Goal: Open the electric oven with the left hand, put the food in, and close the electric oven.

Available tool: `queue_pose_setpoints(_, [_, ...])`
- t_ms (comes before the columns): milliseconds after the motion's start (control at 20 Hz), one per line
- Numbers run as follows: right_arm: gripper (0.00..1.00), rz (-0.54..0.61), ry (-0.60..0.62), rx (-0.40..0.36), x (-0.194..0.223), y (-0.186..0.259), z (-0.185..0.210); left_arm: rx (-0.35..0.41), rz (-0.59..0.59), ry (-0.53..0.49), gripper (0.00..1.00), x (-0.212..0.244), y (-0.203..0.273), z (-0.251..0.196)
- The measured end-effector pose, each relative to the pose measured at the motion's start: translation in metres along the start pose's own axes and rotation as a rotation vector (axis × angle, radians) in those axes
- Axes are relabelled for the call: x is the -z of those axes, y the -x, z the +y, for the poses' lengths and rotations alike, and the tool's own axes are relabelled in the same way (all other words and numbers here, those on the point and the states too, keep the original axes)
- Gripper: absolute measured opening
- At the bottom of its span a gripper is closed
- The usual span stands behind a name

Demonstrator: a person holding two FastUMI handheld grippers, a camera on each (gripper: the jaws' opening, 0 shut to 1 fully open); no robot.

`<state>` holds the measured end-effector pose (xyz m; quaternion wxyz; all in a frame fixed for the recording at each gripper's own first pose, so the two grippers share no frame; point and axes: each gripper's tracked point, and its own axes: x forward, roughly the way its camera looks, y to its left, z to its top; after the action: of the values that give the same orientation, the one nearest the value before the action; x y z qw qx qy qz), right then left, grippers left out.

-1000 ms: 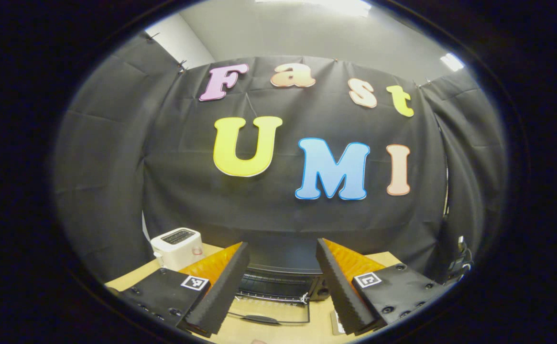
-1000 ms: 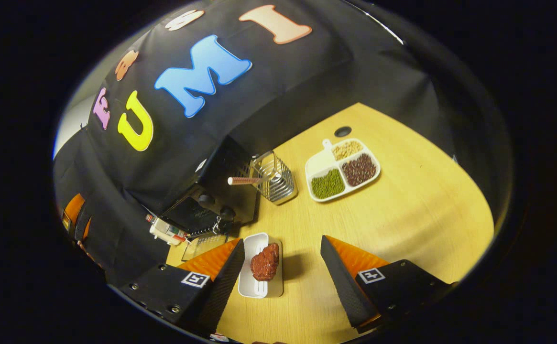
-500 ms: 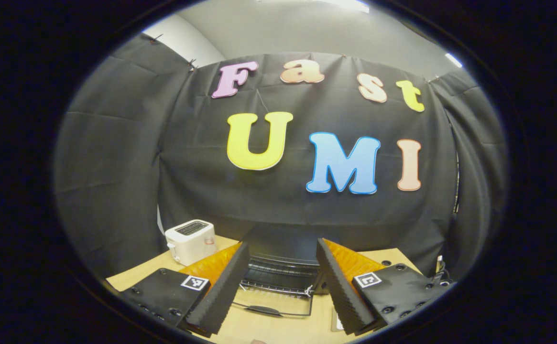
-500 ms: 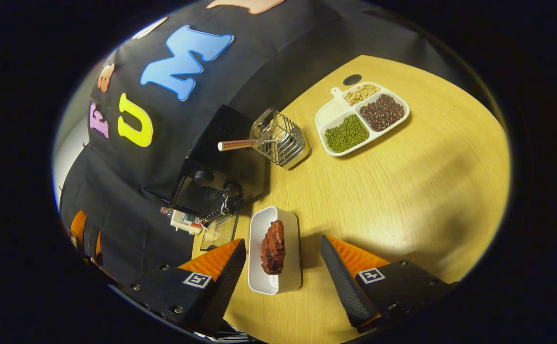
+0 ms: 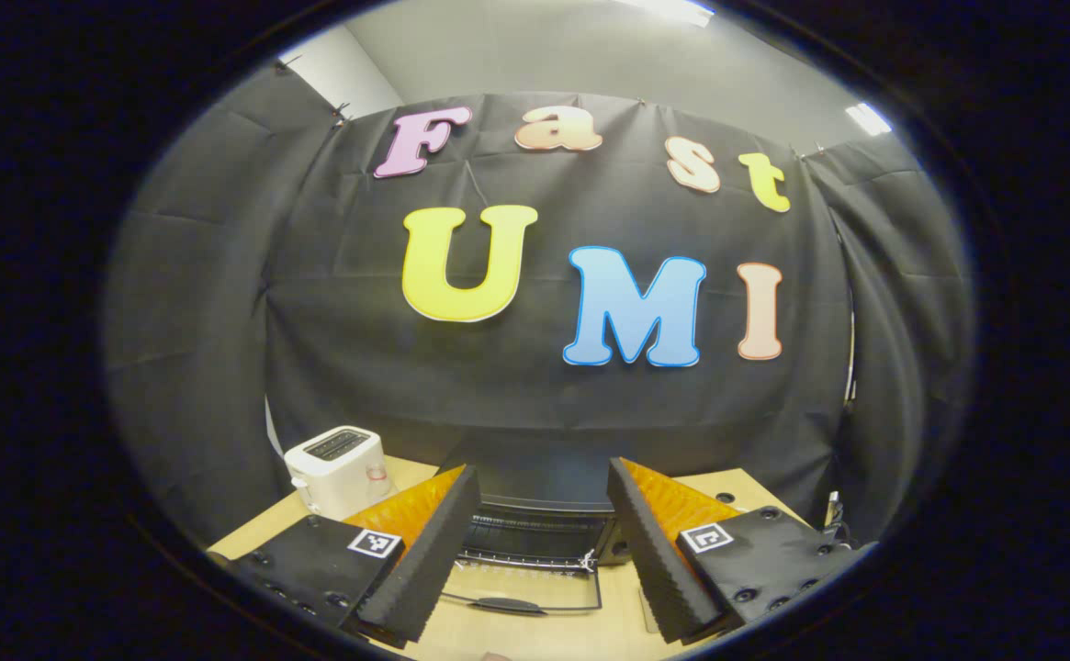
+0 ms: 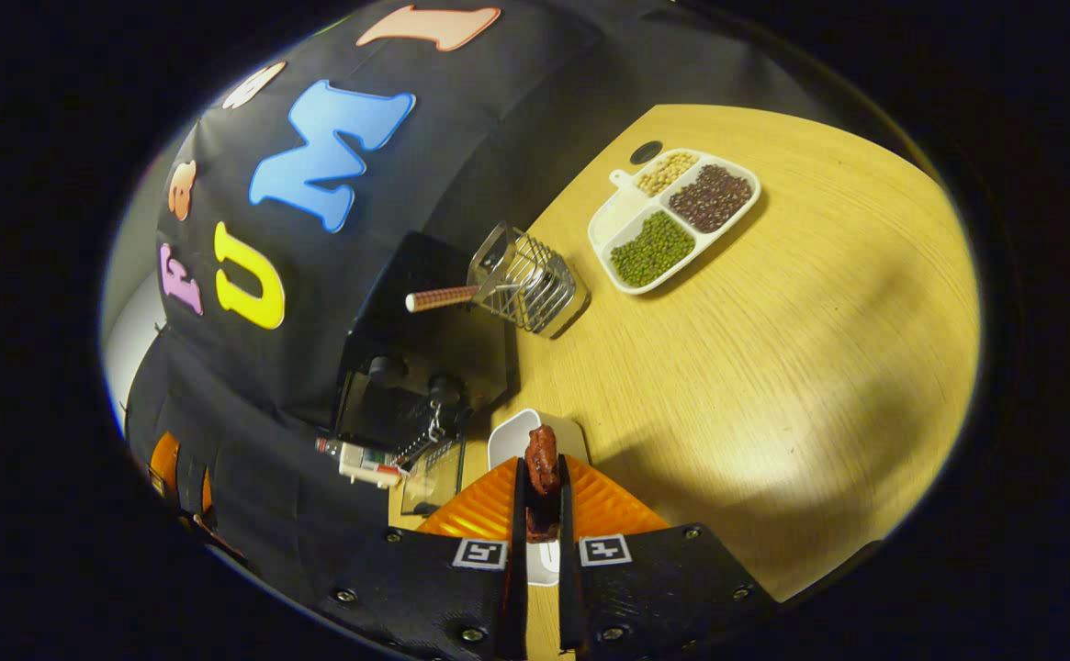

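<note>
The black electric oven [image 5: 535,514] stands ahead of my left gripper [image 5: 542,537], its glass door [image 5: 525,586] folded down flat toward me. The left gripper is open and apart from the door, holding nothing. In the right gripper view the oven [image 6: 411,353] sits left of a white oblong dish [image 6: 512,433]. A red-brown piece of food [image 6: 542,452] stands up over that dish. My right gripper [image 6: 540,482] is shut on the food, both fingers pressing its sides. Whether the food still touches the dish is hidden by the fingers.
A white toaster [image 5: 337,466] stands left of the oven. A wire basket [image 6: 527,286] with a striped handle is beside the oven's right side. A divided white plate [image 6: 615,204] of beans lies farther along the wooden table [image 6: 773,367].
My right gripper has gone from open around the dish to shut on the food. The left gripper stays open, its view only drifting slightly.
</note>
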<state>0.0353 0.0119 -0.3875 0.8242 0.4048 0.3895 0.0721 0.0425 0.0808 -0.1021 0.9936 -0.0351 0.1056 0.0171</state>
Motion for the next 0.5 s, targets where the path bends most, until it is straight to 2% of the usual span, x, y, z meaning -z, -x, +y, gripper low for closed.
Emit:
queue_pose_setpoints(150, [0.13,-0.036,-0.013,0.008,0.001,0.002,0.008,0.043,0.005,0.004,0.99,0.0,-0.007,0.015])
queue_pose_setpoints(200, [0.06,-0.049,-0.016,0.023,0.001,0.004,0.009,0.059,0.008,0.009,0.99,0.001,-0.008,0.019])
queue_pose_setpoints(350, [0.06,-0.106,-0.013,0.048,-0.005,0.014,0.021,0.112,0.008,0.015,0.99,0.002,-0.014,0.029])
queue_pose_setpoints(400, [0.06,-0.121,-0.012,0.048,-0.006,0.02,0.028,0.123,0.007,0.013,0.95,0.002,-0.016,0.033])
queue_pose_setpoints(450, [0.06,-0.139,-0.011,0.045,-0.009,0.026,0.034,0.131,0.005,0.014,0.99,0.002,-0.018,0.038])
queue_pose_setpoints(500, [0.06,-0.159,-0.012,0.037,-0.01,0.031,0.044,0.145,0.008,0.017,0.99,0.003,-0.019,0.04])
